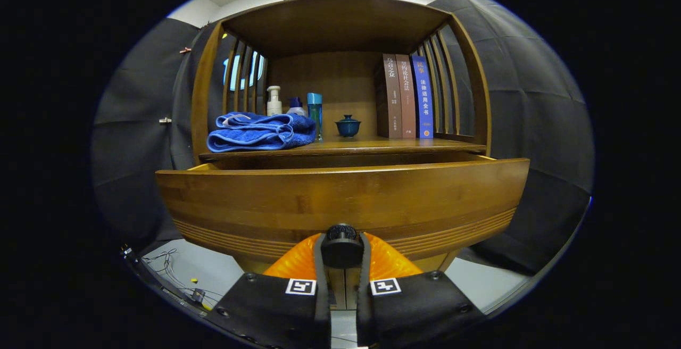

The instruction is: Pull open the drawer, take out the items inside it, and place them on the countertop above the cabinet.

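Jaws pinching drawer knob [341, 245] (drawer [340, 200] open), books [407, 96] with unread spine titles beyond.

Staged home corner inside a booth, not a real room. Wooden cabinet [340, 72] with slatted sides sits against black cloth walls [532, 99]. White ceiling strip above. Household dressing on the countertop [372, 146]: folded blue towel [260, 132], pump bottle [274, 101], two more bottles beside it, one tall teal bottle [315, 112], small lidded blue cup [348, 125], three upright books [407, 96]. Drawer [340, 200] below stands pulled out, gripper [342, 248] closed around its dark knob [342, 245]. Loose wires on the pale floor [213, 272] (rig clutter, reads as a recording set).
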